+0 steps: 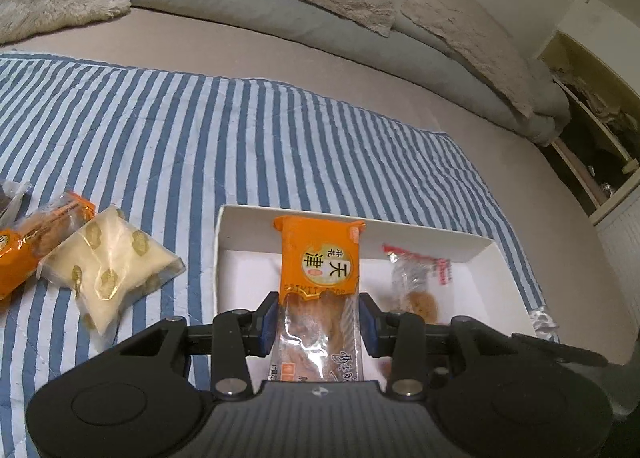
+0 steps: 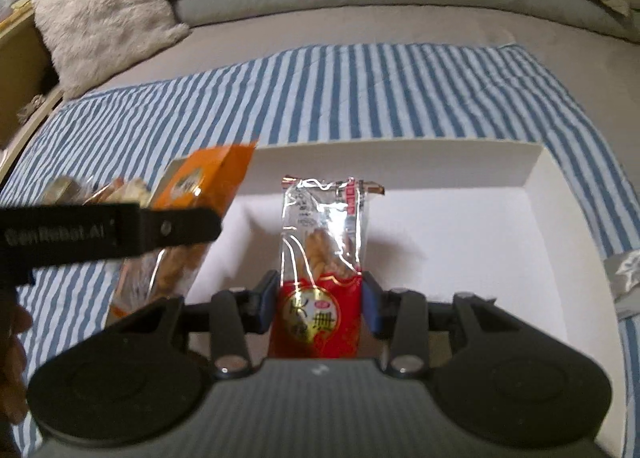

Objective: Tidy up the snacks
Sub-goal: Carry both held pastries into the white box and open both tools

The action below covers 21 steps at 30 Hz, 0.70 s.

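Observation:
My left gripper is shut on an orange snack packet that stands up between its blue pads, above the left part of a white box. From the right wrist the same orange packet shows at left, with the left gripper's black finger across it. My right gripper is shut on a red and silver snack packet, over the white box. The red packet appears at the box's right side in the left wrist view.
A blue-striped cloth covers the bed under the box. Left of the box lie a cream gold-patterned packet and another orange packet. Fluffy pillows and bedding line the far side. A crumpled silver wrapper lies right of the box.

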Available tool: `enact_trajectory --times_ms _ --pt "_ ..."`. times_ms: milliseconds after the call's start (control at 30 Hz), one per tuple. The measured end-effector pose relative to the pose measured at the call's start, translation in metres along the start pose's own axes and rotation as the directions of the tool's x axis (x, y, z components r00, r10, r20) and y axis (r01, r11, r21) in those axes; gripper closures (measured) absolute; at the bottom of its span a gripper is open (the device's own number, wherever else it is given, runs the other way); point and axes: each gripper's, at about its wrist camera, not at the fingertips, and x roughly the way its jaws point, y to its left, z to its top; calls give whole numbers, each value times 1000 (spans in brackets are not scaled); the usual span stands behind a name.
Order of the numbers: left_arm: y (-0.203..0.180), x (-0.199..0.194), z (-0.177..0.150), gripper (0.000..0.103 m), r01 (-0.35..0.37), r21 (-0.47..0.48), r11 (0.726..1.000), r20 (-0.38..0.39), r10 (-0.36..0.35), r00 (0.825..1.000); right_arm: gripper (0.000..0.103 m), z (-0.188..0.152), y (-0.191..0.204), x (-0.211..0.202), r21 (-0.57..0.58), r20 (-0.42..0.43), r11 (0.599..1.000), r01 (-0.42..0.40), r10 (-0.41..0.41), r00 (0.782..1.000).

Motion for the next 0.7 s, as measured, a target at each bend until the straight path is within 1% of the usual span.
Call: enact_trajectory --times_ms 33,100,200,267,333,400,467,567,700 --pt "2 0 1 58 -5 -6 1000 5 5 1000 55 1 -1 -1 3 8 1000 2 -2 1000" --pt "3 0 1 48 -3 -17 1000 9 4 1000 55 5 -5 0 10 23 1000 -3 3 1000" --pt "5 -3 3 41 10 -29 1000 14 -10 1000 52 10 -5 -1 -5 51 1000 -24 24 998" --pt "4 -4 3 40 5 -19 1000 9 -5 1000 51 16 -2 -1 -9 49 999 -32 33 998" --pt "3 -6 3 40 -5 -6 1000 1 5 1000 49 18 -1 -1 -16 44 1000 -11 12 999" --pt "2 -7 3 39 -13 7 1000 -6 13 1000 43 18 2 -2 -24 45 1000 -4 5 999" --pt "1 -10 2 39 -24 24 999 -14 25 1000 38 19 1 -4 -18 45 1000 -4 4 999" --pt "-2 -14 0 39 -35 51 998 -22 36 999 37 18 -4 -11 -7 45 1000 3 -2 999" --pt "-4 -22 -3 39 -39 61 997 -30 41 999 37 13 -12 -21 17 30 1000 3 -3 1000"
